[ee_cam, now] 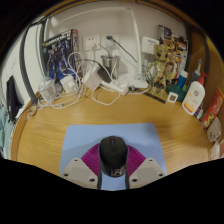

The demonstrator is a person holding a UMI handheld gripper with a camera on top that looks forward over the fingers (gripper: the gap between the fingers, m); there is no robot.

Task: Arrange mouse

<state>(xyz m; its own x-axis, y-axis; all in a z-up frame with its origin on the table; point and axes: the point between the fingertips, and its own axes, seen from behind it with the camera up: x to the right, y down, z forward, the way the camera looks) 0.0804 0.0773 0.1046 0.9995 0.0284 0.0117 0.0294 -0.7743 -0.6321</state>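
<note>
Black mouse (pixel 112 153), between hand-held gripper (pixel 112 172) fingers

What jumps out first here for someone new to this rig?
The black mouse sits between the claw's fingers on a light blue mouse pad, on the wooden desk. Whether the fingers press it is unclear. Beyond it, along the wall, lies a tangle of white cables and a power strip, with small boxes and bottles crowding the side.

One mouse (pixel 112 152), one mousepad (pixel 85 143)
</note>
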